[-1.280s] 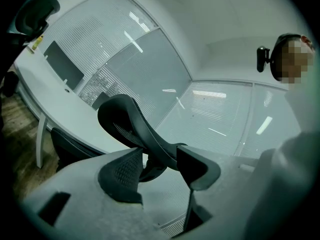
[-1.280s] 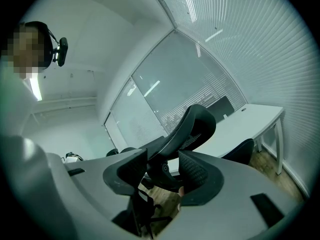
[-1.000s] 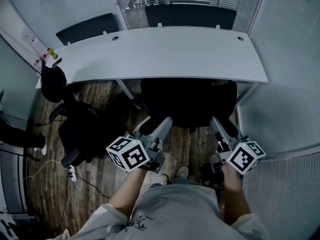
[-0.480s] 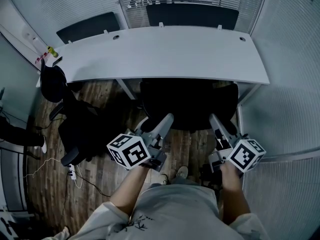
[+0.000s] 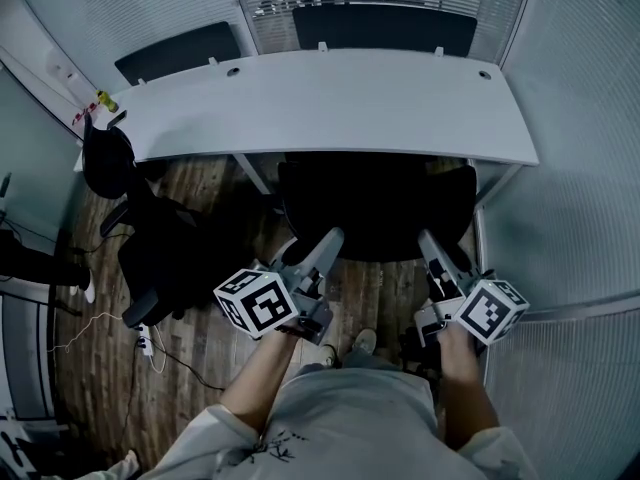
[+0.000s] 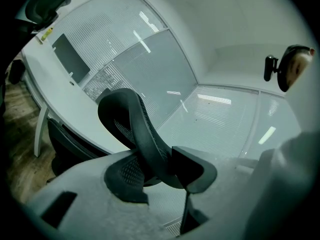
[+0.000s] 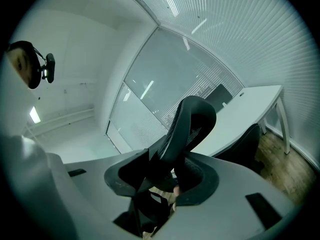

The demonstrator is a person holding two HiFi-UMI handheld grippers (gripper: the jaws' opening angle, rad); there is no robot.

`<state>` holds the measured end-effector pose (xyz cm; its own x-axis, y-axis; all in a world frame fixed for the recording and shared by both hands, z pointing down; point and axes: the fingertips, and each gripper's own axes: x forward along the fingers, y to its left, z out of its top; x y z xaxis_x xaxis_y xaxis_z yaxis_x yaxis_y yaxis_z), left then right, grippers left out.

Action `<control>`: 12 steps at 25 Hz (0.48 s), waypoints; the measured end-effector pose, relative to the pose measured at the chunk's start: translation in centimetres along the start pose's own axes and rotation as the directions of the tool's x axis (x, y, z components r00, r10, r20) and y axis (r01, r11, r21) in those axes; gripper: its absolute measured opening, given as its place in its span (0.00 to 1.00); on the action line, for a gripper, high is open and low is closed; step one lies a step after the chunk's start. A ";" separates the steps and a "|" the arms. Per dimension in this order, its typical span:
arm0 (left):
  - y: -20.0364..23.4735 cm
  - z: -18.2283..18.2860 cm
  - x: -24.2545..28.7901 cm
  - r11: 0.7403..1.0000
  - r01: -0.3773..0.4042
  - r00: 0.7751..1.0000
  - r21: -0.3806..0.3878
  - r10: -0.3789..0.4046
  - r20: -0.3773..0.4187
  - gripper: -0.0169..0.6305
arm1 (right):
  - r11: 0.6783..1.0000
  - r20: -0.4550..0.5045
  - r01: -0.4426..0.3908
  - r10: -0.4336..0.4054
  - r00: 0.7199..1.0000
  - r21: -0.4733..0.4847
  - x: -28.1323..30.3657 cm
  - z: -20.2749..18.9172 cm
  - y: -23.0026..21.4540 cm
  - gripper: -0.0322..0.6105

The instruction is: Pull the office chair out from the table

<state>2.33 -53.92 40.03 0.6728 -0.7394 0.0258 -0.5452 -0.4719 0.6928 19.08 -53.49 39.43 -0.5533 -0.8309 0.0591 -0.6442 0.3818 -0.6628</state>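
A black office chair (image 5: 375,203) stands tucked under the white desk (image 5: 320,108), its backrest toward me. My left gripper (image 5: 330,238) is at the backrest's left edge and my right gripper (image 5: 428,238) at its right edge. In the left gripper view the curved black backrest rim (image 6: 135,129) runs between the jaws of the left gripper (image 6: 157,171), which are closing, and both pads touch it. In the right gripper view the rim (image 7: 192,124) lies between the jaws of the right gripper (image 7: 167,174). These jaws are closing too, with a dark gap on one side.
A second black chair (image 5: 160,258) stands to the left on the wooden floor, near a power strip (image 5: 148,346) with cables. Two more chair backs (image 5: 385,28) show behind the desk. Glass walls with blinds close in on both sides. My shoe (image 5: 365,343) is just behind the chair.
Both grippers stay at the backrest's edges; the chair and the desk have not visibly moved.
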 end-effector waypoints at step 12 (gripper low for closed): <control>-1.2 -1.6 0.0 1.000 -0.019 1.000 0.008 0.019 0.004 0.26 | 1.000 -0.002 -0.024 0.024 1.000 0.009 -1.6 0.1 -0.7 0.28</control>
<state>3.74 -52.56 40.41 0.6601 -0.7503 0.0364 -0.5623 -0.4615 0.6862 20.50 -52.45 39.74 -0.5697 -0.8206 0.0451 -0.6260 0.3977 -0.6707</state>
